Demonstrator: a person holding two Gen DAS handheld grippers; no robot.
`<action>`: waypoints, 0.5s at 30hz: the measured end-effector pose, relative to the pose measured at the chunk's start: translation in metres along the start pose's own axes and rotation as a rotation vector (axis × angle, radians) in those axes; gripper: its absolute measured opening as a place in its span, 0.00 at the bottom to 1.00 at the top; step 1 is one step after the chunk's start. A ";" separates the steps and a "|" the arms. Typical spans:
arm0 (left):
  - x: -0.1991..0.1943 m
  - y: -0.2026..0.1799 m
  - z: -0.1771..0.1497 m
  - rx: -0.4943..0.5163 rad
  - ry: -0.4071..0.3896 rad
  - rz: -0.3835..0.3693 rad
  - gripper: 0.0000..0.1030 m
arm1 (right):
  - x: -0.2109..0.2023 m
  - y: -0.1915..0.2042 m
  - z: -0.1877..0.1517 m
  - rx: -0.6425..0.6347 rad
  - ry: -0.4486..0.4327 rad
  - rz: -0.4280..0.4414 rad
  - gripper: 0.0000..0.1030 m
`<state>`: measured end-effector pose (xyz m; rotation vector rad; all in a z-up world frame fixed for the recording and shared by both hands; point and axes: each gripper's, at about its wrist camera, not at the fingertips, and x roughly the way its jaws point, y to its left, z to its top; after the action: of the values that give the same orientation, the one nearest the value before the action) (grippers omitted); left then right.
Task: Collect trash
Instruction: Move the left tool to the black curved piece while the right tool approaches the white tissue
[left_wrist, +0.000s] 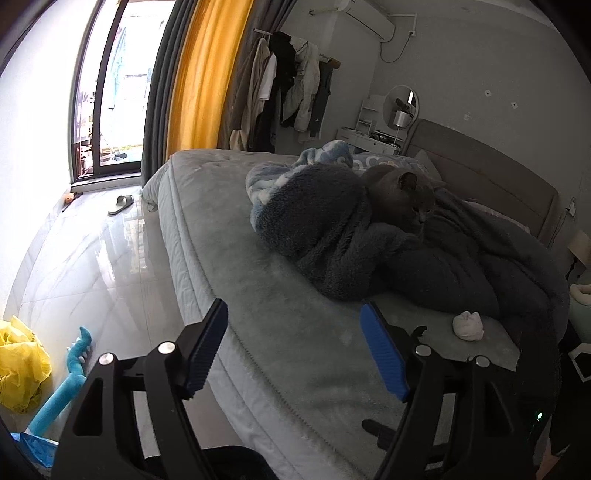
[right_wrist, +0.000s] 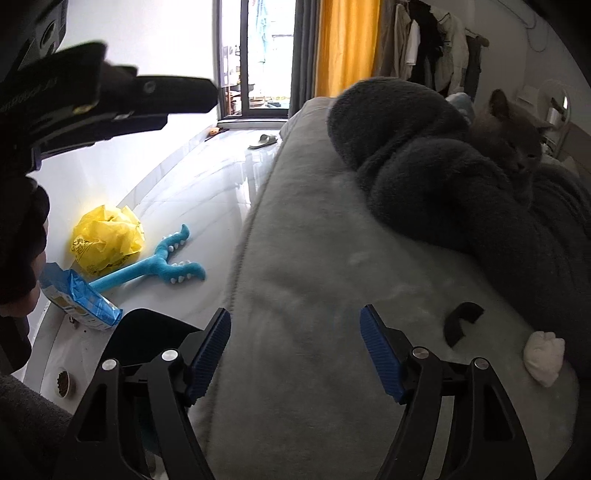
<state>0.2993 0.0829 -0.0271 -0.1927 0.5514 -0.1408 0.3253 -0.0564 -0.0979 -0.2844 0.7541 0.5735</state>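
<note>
Both grippers, left (left_wrist: 293, 350) and right (right_wrist: 295, 350), wide and empty over the bed (left_wrist: 258, 295), likely readied for the tissue wad (right_wrist: 543, 358) beside the blanket (right_wrist: 443, 184).

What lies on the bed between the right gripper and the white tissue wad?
In the right wrist view, a small curved black piece lies on the grey bedcover between the right gripper and the white tissue wad; otherwise bare cover.
</note>
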 end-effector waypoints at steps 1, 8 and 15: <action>0.005 -0.006 -0.001 0.008 0.011 -0.014 0.75 | -0.003 -0.013 -0.001 0.022 -0.007 -0.018 0.73; 0.027 -0.039 -0.010 0.043 0.058 -0.068 0.76 | -0.019 -0.070 -0.005 0.116 -0.032 -0.104 0.75; 0.049 -0.064 -0.014 0.060 0.097 -0.115 0.76 | -0.025 -0.122 -0.014 0.211 -0.037 -0.196 0.76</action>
<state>0.3278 0.0093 -0.0499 -0.1601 0.6318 -0.2794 0.3741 -0.1716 -0.0850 -0.1498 0.7344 0.3101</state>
